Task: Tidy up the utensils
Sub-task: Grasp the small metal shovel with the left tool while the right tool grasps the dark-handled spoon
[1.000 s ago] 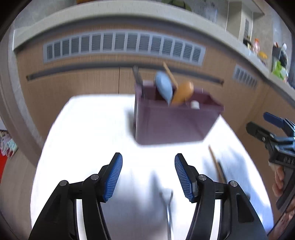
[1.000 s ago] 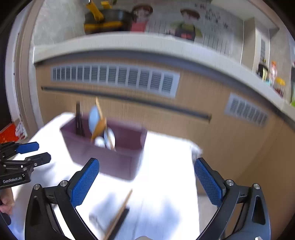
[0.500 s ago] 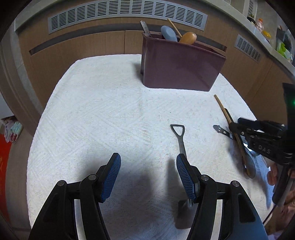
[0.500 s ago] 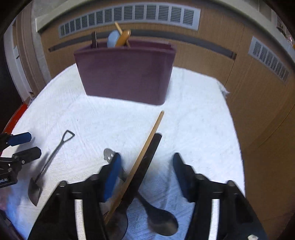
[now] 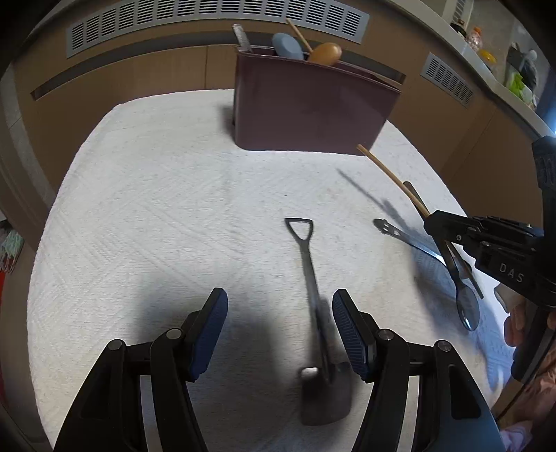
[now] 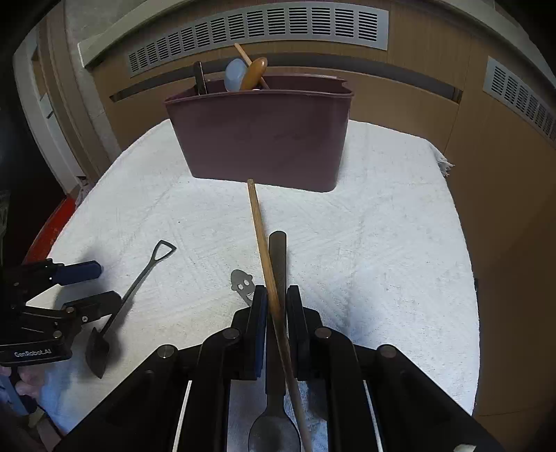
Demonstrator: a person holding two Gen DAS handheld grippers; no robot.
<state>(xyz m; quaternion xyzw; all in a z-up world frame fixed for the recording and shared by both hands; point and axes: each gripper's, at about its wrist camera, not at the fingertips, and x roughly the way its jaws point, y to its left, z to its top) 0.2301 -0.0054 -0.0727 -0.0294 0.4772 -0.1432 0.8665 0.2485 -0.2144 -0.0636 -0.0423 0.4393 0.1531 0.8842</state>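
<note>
Right gripper (image 6: 276,306) just closed, clamped on wooden stick (image 6: 264,257) (dark-handled spoon (image 6: 277,264) alongside); left gripper (image 5: 279,321) apart over shovel spoon (image 5: 309,278).

A white textured towel (image 6: 382,226) covers the desk, and a maroon plastic utensil bin (image 6: 260,139) stands at its far side, before a wooden cabinet wall with grey vent grilles (image 6: 257,31). In the bin, toward its left end, stand a pale blue spatula head (image 6: 234,78), an orange wooden spoon (image 6: 255,73) and a dark flat handle (image 6: 200,81). Nearer on the towel lies a small metal shovel-shaped spoon (image 5: 309,274), between the fingers of the left claw (image 5: 279,330). To its right a dark-handled metal spoon (image 6: 276,347) and a metal spoon with a face-shaped handle end (image 6: 241,283) lie on the towel; a thin wooden stick (image 6: 266,274) sits between the pads of the right claw (image 6: 276,309), its far end pointing at the bin.
</note>
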